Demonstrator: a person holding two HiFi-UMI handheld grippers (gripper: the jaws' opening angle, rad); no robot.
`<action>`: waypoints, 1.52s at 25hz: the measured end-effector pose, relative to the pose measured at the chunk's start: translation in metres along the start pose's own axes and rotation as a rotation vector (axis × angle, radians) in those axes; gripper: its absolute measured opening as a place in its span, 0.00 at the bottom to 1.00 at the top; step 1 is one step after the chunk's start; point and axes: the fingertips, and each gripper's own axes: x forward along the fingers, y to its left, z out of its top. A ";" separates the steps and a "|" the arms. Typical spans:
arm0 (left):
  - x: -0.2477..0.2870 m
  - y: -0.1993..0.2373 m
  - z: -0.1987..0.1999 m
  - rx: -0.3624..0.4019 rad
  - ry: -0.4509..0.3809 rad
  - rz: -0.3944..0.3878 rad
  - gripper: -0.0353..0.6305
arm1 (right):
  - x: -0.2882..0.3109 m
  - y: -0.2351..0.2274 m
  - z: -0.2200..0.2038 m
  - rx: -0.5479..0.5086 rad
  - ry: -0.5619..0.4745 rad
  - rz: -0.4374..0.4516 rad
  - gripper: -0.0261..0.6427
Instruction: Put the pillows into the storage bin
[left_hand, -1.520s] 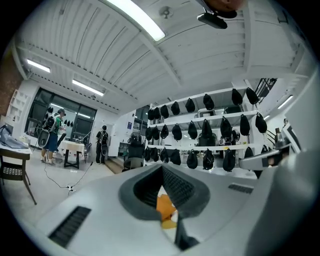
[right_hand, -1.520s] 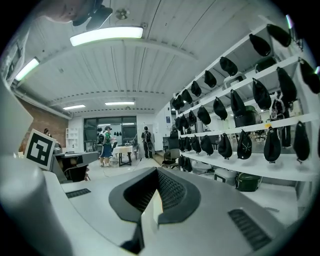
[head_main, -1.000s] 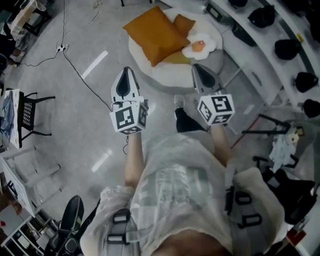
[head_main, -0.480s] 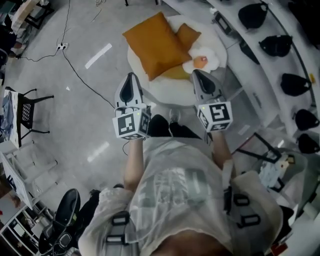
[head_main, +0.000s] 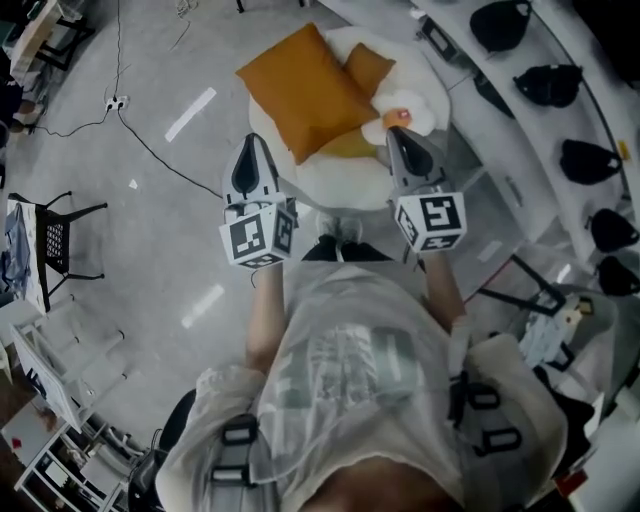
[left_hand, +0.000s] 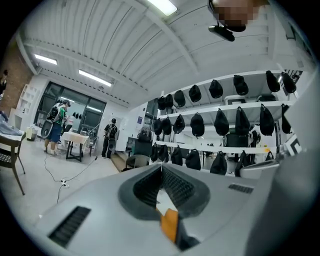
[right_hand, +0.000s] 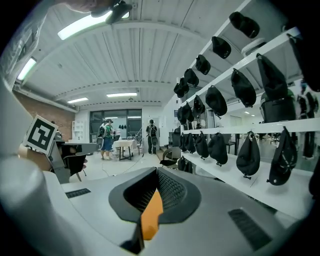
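Note:
A large orange pillow (head_main: 300, 88) lies on a round white cushion base (head_main: 335, 175) in the head view. A smaller orange pillow (head_main: 368, 67) and a fried-egg shaped pillow (head_main: 408, 108) lie beside it. My left gripper (head_main: 253, 142) is held in the air just short of the base's near left edge, shut and holding nothing. My right gripper (head_main: 396, 133) is also shut and holding nothing, and its tip overlaps the egg pillow's near edge in the picture. Both gripper views look level across the room, past shut jaws, left gripper (left_hand: 160, 168) and right gripper (right_hand: 157, 174), and show no pillow.
Curved white shelves with black bags (head_main: 590, 160) run along the right. A cable and power strip (head_main: 115, 102) lie on the grey floor at the left, near a black chair (head_main: 55, 245). People stand far off by a table (left_hand: 109, 137).
The person has stepped towards the pillows, so both grippers now stand closer to the white base. Both have stayed shut.

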 end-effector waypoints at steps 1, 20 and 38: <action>0.003 0.001 0.000 0.000 -0.001 0.001 0.07 | 0.001 -0.002 -0.001 0.000 -0.001 -0.004 0.05; 0.028 0.013 -0.012 -0.162 0.015 -0.054 0.40 | 0.047 -0.006 -0.009 0.139 0.082 0.067 0.48; 0.163 0.074 -0.400 -0.369 0.516 0.106 0.42 | 0.249 -0.061 -0.272 -0.068 0.385 0.147 0.47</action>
